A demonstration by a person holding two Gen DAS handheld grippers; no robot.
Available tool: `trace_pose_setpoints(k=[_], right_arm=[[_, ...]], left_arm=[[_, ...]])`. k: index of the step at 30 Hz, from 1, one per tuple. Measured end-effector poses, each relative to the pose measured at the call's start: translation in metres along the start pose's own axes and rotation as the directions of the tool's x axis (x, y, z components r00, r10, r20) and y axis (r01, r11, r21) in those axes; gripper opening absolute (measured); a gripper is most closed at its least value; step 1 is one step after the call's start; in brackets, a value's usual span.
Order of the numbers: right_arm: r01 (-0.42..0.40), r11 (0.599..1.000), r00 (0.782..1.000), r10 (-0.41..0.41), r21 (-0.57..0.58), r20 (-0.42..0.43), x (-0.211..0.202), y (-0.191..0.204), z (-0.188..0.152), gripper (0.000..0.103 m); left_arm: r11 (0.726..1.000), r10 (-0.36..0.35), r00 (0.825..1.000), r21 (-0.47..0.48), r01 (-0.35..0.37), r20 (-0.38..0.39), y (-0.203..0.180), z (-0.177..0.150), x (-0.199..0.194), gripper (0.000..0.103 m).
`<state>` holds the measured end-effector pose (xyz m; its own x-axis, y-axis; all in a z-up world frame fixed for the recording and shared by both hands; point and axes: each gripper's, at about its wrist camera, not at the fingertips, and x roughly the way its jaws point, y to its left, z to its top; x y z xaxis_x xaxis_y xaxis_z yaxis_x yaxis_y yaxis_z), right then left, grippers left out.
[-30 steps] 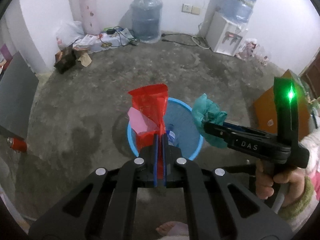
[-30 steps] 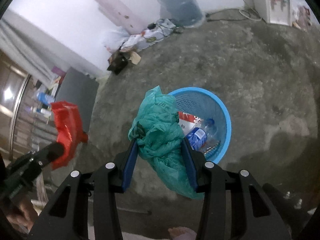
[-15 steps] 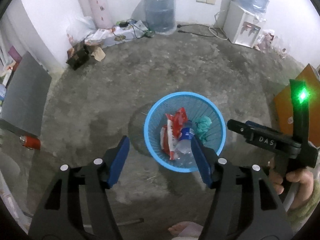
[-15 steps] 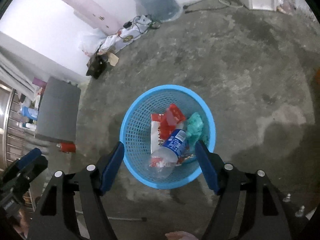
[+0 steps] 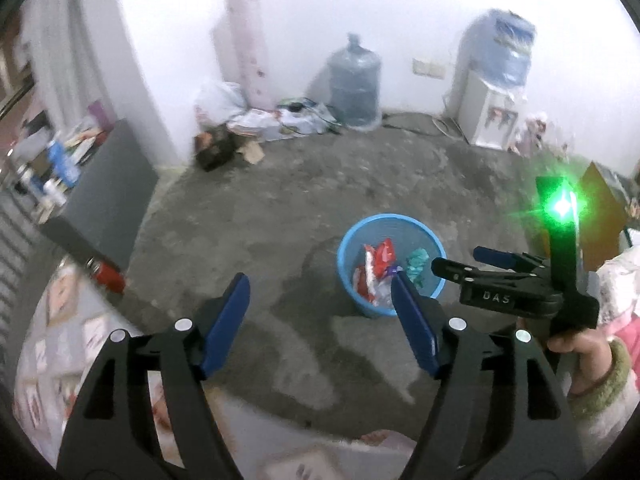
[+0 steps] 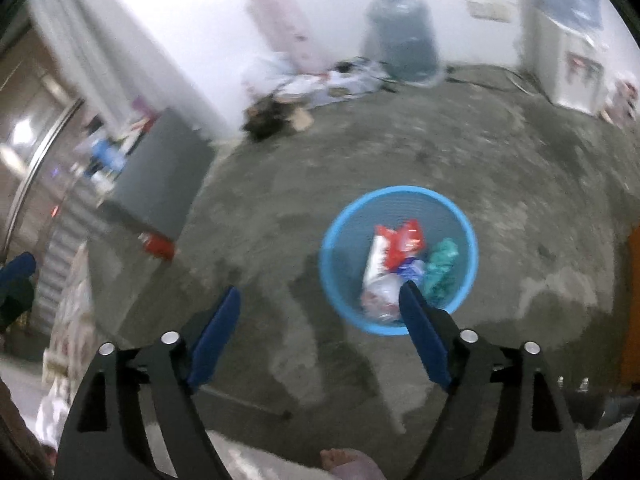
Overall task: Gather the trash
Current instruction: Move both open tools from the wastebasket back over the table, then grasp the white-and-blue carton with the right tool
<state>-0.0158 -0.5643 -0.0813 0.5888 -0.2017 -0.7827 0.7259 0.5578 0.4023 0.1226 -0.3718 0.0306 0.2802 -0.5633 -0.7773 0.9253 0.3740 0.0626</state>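
blue basket (image 6: 468,232) ahead and below, right of both grippers, holding red wrapper (image 6: 400,240), bottle, green bag (image 6: 440,264). left gripper (image 5: 320,308) and right gripper (image 6: 320,316) just spread wide, empty; right nearer.

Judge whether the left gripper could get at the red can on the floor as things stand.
Probably yes: the left gripper is open and holds nothing, and the red can lies on bare floor beside the grey cabinet with nothing over it.
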Motion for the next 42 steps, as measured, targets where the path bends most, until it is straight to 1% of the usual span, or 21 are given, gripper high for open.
trace_pose_setpoints(k=[3, 5, 7, 8, 10, 12, 13, 16, 17, 18, 21, 23, 26, 30, 33, 36, 38, 40, 42], right_arm=[[-0.061, 0.993, 0.998, 0.061, -0.104, -0.011, -0.017, 0.038, -0.008, 0.084], [-0.107, 0.978, 0.994, 0.104, -0.180, -0.024, -0.031, 0.062, -0.017, 0.085], [-0.143, 0.962, 0.990, 0.138, -0.233, -0.038, -0.043, 0.078, -0.027, 0.086], [-0.159, 0.950, 0.987, 0.153, -0.267, -0.046, -0.049, 0.086, -0.033, 0.087], [-0.190, 0.925, 0.982, 0.179, -0.328, -0.063, -0.060, 0.103, -0.047, 0.087], [-0.235, 0.895, 0.972, 0.213, -0.380, -0.101, -0.067, 0.120, -0.061, 0.087], [-0.262, 0.878, 0.965, 0.231, -0.401, -0.125, -0.069, 0.128, -0.069, 0.087], [-0.323, 0.837, 0.945, 0.262, -0.442, -0.194, -0.070, 0.147, -0.088, 0.087], [-0.339, 0.821, 0.939, 0.267, -0.459, -0.217, -0.070, 0.154, -0.095, 0.087], [-0.350, 0.804, 0.935, 0.266, -0.480, -0.236, -0.070, 0.161, -0.103, 0.087], [-0.370, 0.770, 0.926, 0.258, -0.520, -0.277, -0.069, 0.180, -0.120, 0.087], [-0.388, 0.754, 0.918, 0.265, -0.529, -0.296, -0.070, 0.187, -0.129, 0.087], [-0.418, 0.727, 0.904, 0.274, -0.544, -0.328, -0.071, 0.200, -0.139, 0.087], [-0.432, 0.694, 0.899, 0.275, -0.576, -0.342, -0.070, 0.220, -0.145, 0.087], [-0.446, 0.677, 0.893, 0.290, -0.585, -0.345, -0.071, 0.234, -0.147, 0.087], [-0.452, 0.681, 0.889, 0.297, -0.576, -0.348, -0.067, 0.242, -0.148, 0.087], [-0.457, 0.688, 0.886, 0.299, -0.564, -0.354, -0.063, 0.247, -0.147, 0.087], [-0.465, 0.699, 0.881, 0.305, -0.544, -0.362, -0.058, 0.252, -0.144, 0.087], [-0.478, 0.705, 0.873, 0.318, -0.524, -0.369, -0.054, 0.256, -0.141, 0.087]], left_arm=[[0.997, 0.042, 0.999, -0.070, -0.040, 0.035, 0.026, -0.028, -0.048, 0.071], [0.990, 0.079, 0.995, -0.120, -0.071, 0.062, 0.046, -0.050, -0.080, 0.074], [0.977, 0.138, 0.987, -0.177, -0.121, 0.083, 0.067, -0.077, -0.113, 0.075], [0.966, 0.176, 0.981, -0.209, -0.155, 0.086, 0.078, -0.092, -0.130, 0.076], [0.934, 0.258, 0.963, -0.276, -0.227, 0.082, 0.100, -0.122, -0.161, 0.079], [0.886, 0.342, 0.938, -0.354, -0.299, 0.065, 0.123, -0.156, -0.194, 0.081], [0.864, 0.373, 0.926, -0.386, -0.325, 0.054, 0.132, -0.169, -0.207, 0.081], [0.771, 0.473, 0.881, -0.494, -0.403, 0.019, 0.154, -0.223, -0.252, 0.083], [0.754, 0.487, 0.873, -0.511, -0.413, 0.012, 0.158, -0.234, -0.260, 0.083], [0.725, 0.509, 0.861, -0.537, -0.430, -0.002, 0.162, -0.253, -0.272, 0.083], [0.683, 0.537, 0.843, -0.576, -0.449, -0.021, 0.163, -0.286, -0.288, 0.083], [0.662, 0.539, 0.842, -0.601, -0.447, -0.033, 0.168, -0.307, -0.294, 0.083], [0.646, 0.518, 0.854, -0.636, -0.423, -0.042, 0.169, -0.329, -0.292, 0.083], [0.637, 0.499, 0.866, -0.661, -0.398, -0.041, 0.169, -0.343, -0.284, 0.083], [0.633, 0.486, 0.873, -0.672, -0.386, -0.043, 0.174, -0.352, -0.277, 0.083], [0.631, 0.467, 0.884, -0.685, -0.364, -0.040, 0.181, -0.359, -0.272, 0.083], [0.631, 0.464, 0.885, -0.688, -0.359, -0.036, 0.184, -0.360, -0.271, 0.083], [0.634, 0.460, 0.888, -0.691, -0.346, -0.023, 0.187, -0.363, -0.272, 0.083], [0.644, 0.448, 0.894, -0.693, -0.323, -0.001, 0.191, -0.363, -0.272, 0.083]])
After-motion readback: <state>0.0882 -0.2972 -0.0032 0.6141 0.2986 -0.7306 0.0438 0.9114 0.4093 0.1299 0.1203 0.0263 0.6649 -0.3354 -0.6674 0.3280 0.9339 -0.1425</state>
